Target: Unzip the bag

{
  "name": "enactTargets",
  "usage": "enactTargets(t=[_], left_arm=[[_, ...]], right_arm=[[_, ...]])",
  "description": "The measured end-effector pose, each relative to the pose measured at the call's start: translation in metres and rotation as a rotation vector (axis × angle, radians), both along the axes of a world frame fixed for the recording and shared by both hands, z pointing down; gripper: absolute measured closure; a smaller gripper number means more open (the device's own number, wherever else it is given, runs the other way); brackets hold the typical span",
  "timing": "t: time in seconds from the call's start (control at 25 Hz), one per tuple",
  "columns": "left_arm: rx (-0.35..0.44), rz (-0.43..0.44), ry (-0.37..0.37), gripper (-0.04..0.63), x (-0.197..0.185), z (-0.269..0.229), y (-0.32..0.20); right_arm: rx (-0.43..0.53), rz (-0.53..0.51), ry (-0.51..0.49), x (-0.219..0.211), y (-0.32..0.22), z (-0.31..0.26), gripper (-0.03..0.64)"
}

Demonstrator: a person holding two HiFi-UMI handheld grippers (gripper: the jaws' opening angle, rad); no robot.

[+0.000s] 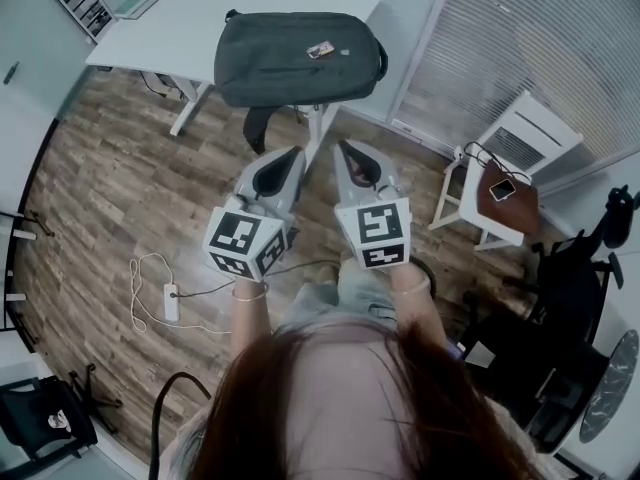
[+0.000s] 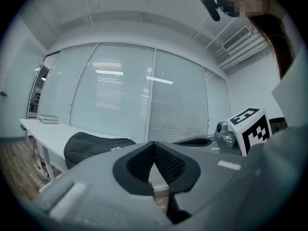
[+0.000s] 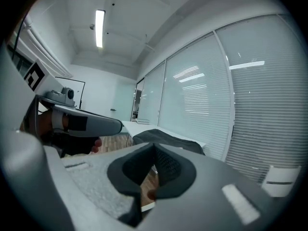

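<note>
A dark grey backpack (image 1: 300, 58) lies flat on the white table (image 1: 190, 23), with a small tag on its top side. It also shows in the left gripper view as the backpack (image 2: 96, 146) and in the right gripper view as the backpack (image 3: 166, 139). My left gripper (image 1: 292, 155) and right gripper (image 1: 346, 150) are held side by side over the wooden floor, short of the table's near edge, both pointing at the bag. Each has its jaws shut with nothing between them. The left gripper (image 2: 154, 147) and right gripper (image 3: 154, 149) touch nothing.
A white side stand (image 1: 470, 203) at the right carries a brown pad and a phone (image 1: 503, 189). A power strip (image 1: 170, 303) with a looped cable lies on the floor at the left. Black chairs stand at the bottom left (image 1: 45, 418) and at the right (image 1: 585, 263). Blinds cover the windows behind the table.
</note>
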State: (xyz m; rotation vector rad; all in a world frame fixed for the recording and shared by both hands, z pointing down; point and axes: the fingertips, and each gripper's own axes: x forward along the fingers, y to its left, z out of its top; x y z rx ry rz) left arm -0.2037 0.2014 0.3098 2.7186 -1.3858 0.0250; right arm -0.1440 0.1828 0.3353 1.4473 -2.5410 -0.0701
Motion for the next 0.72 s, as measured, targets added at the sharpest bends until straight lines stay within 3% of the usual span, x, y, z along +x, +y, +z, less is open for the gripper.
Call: enactTargets(t=[0.72], left_arm=[[-0.036, -0.024, 0.005, 0.587, 0.001, 0.025, -0.087]], right_arm=[[-0.066, -0.007, -0.012, 0.001, -0.084, 0.034, 0.61]])
